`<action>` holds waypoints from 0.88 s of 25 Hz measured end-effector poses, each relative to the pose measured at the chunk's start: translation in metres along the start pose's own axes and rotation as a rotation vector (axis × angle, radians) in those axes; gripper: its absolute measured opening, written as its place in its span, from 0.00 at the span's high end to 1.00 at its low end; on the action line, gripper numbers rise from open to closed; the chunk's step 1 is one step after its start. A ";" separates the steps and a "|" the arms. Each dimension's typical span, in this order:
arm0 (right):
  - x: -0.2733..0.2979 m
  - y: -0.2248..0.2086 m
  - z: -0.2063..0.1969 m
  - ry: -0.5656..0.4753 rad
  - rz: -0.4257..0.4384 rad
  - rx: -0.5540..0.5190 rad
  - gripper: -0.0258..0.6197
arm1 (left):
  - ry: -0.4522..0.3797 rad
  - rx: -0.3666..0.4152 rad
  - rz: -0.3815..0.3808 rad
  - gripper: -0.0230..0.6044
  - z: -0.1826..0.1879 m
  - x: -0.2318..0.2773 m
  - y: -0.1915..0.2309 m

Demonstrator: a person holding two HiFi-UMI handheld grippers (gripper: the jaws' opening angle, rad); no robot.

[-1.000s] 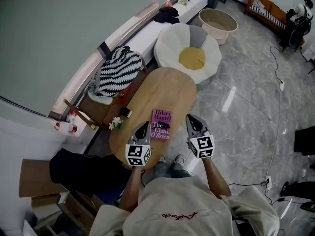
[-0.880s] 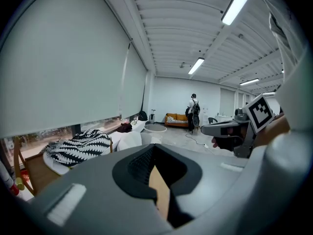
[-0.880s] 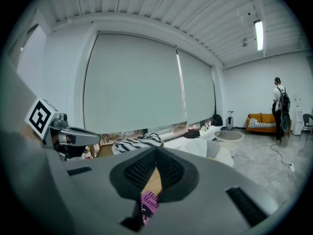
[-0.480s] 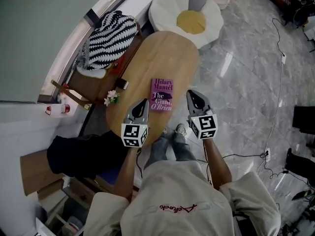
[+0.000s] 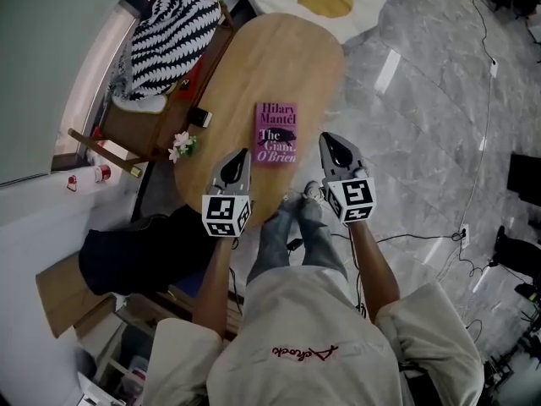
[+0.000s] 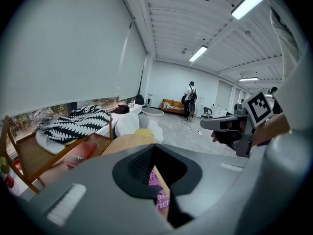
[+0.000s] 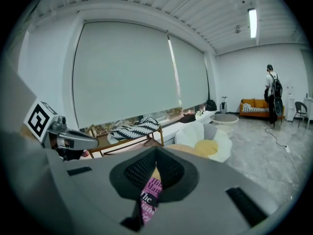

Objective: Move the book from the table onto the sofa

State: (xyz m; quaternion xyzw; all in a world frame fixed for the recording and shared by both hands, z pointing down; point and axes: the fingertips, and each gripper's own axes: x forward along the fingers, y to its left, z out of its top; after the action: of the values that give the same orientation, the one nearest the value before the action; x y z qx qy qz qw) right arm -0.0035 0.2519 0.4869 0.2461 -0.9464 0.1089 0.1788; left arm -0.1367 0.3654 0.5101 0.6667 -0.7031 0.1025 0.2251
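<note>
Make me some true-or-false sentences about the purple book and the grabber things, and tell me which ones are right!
The purple book lies on the wooden table. True.
The left hand-held gripper holds the book. False: it is shut on nothing, beside the book.
The right hand-held gripper has its jaws together. True.
The striped blanket lies on the floor. False: it rests on a wooden seat beside the table.
</note>
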 end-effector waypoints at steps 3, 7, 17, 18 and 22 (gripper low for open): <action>0.007 -0.002 -0.018 0.022 -0.003 0.009 0.95 | 0.008 -0.024 0.009 0.95 -0.014 0.008 0.007; 0.019 -0.003 -0.051 0.065 -0.008 0.031 0.95 | 0.036 -0.057 0.015 0.95 -0.043 0.020 0.014; 0.036 0.010 -0.147 0.209 0.008 0.097 0.95 | 0.138 -0.126 0.026 0.95 -0.123 0.038 0.027; 0.038 0.011 -0.154 0.218 0.009 0.099 0.95 | 0.143 -0.131 0.027 0.95 -0.128 0.041 0.030; 0.047 0.014 -0.178 0.248 0.015 0.113 0.95 | 0.165 -0.152 0.028 0.95 -0.151 0.048 0.035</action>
State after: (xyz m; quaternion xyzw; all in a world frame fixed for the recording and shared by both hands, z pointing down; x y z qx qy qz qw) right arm 0.0023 0.2963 0.6662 0.2335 -0.9112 0.1930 0.2794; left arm -0.1446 0.3931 0.6703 0.6271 -0.6972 0.1069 0.3306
